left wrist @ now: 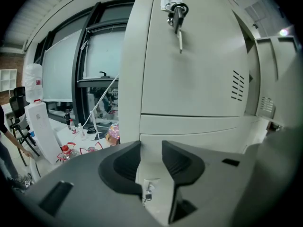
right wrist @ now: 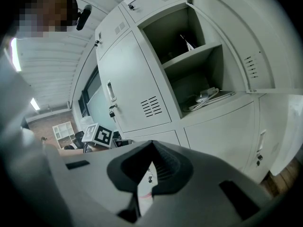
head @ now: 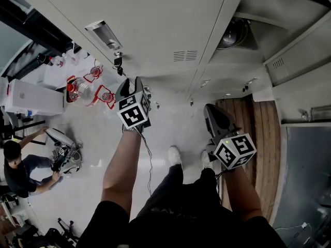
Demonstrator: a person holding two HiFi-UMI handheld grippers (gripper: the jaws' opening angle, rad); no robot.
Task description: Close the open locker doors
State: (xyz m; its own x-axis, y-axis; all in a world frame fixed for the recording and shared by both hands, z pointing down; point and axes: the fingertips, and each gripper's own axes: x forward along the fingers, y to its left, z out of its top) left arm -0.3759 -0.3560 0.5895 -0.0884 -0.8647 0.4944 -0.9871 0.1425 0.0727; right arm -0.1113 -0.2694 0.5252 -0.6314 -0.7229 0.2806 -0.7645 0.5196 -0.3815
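A bank of grey lockers (head: 155, 30) faces me. One upper locker (right wrist: 196, 56) stands open, with a shelf and cables (right wrist: 208, 96) inside; its door (right wrist: 236, 37) swings out to the right, seen too as the open door (head: 297, 56). To its left the upper door (right wrist: 132, 84) is closed, with a handle and hanging keys (left wrist: 176, 13). My left gripper (head: 133, 84) is open and empty, in front of the closed lower door (left wrist: 189, 141); its gap (left wrist: 150, 148) frames a small lock. My right gripper (right wrist: 152, 144) is shut on nothing and points at the lower lockers (right wrist: 222, 131).
A person (head: 20, 169) crouches on the floor at the left beside equipment. Bottles in red holders (head: 85, 89) and a white box (head: 31, 97) stand near the locker's left end. A wooden floor strip (head: 256, 138) runs on the right. My own legs and shoes (head: 176, 156) are below.
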